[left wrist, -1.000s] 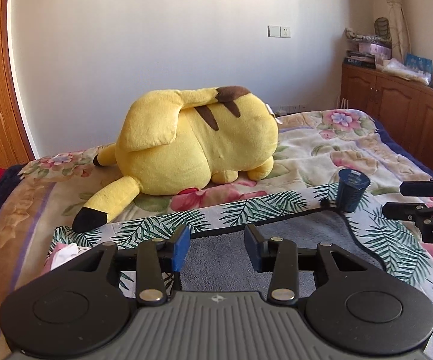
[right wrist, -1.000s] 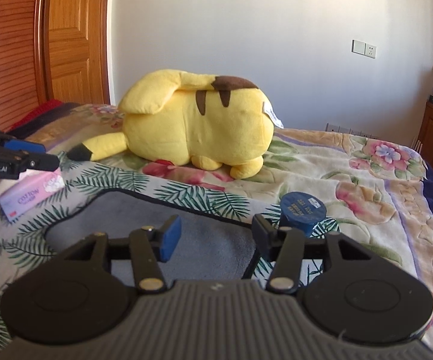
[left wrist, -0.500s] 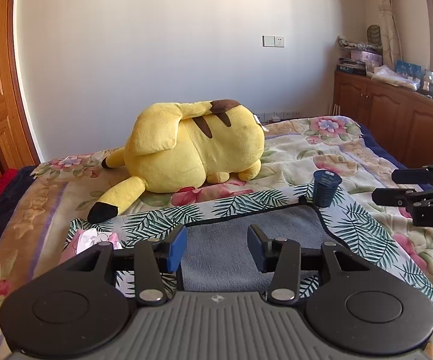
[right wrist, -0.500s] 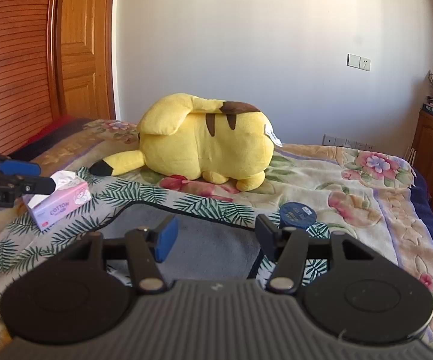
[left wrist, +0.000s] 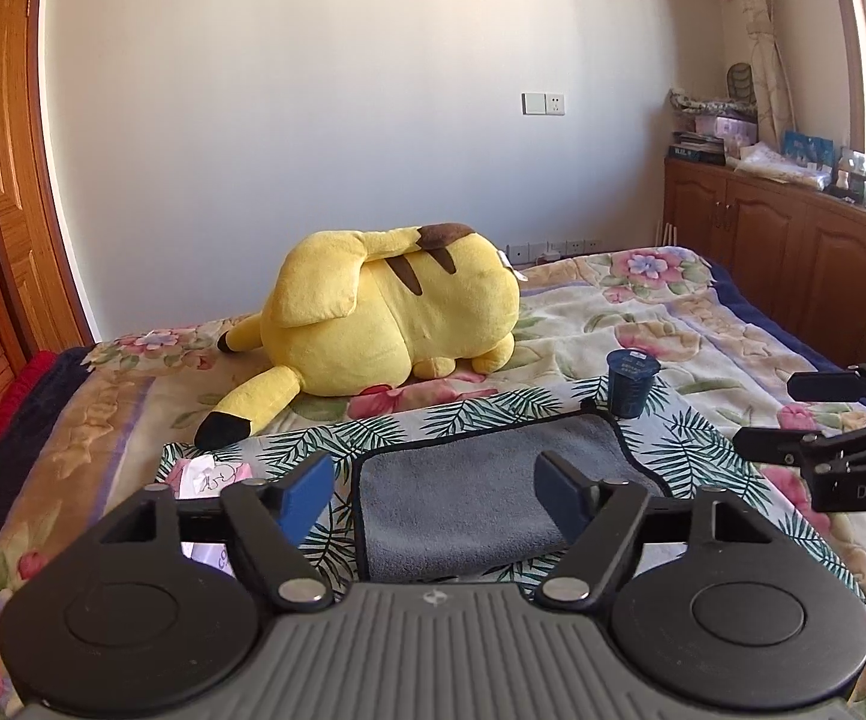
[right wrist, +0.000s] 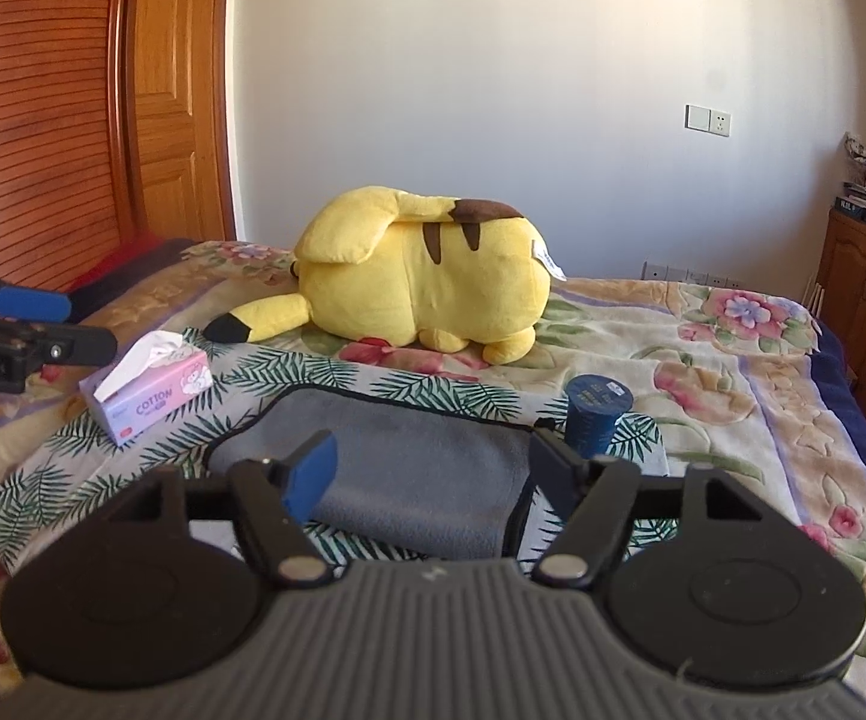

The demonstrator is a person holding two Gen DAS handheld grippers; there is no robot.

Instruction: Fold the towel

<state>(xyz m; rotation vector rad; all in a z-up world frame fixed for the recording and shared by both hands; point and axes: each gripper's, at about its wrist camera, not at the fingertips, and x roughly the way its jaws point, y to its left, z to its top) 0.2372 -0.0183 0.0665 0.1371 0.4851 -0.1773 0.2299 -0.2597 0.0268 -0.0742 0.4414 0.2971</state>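
A grey towel (left wrist: pixel 481 486) with a dark edge lies flat on a palm-leaf cloth on the bed; it also shows in the right wrist view (right wrist: pixel 409 468). My left gripper (left wrist: pixel 436 498) is open and empty, raised above the towel's near edge. My right gripper (right wrist: pixel 433 477) is open and empty, also above the near side of the towel. The right gripper (left wrist: pixel 793 414) shows at the right edge of the left wrist view, and the left gripper (right wrist: pixel 73 327) at the left edge of the right wrist view.
A big yellow plush toy (left wrist: pixel 391 312) lies behind the towel. A dark blue cup (left wrist: pixel 631 381) stands at the towel's far right corner. A pink tissue box (right wrist: pixel 151 387) sits left of the towel. Wooden cabinets (left wrist: pixel 793 252) line the right wall.
Both grippers have pulled back and up from the towel, so more of the bed shows. Both sets of jaws have opened wider.
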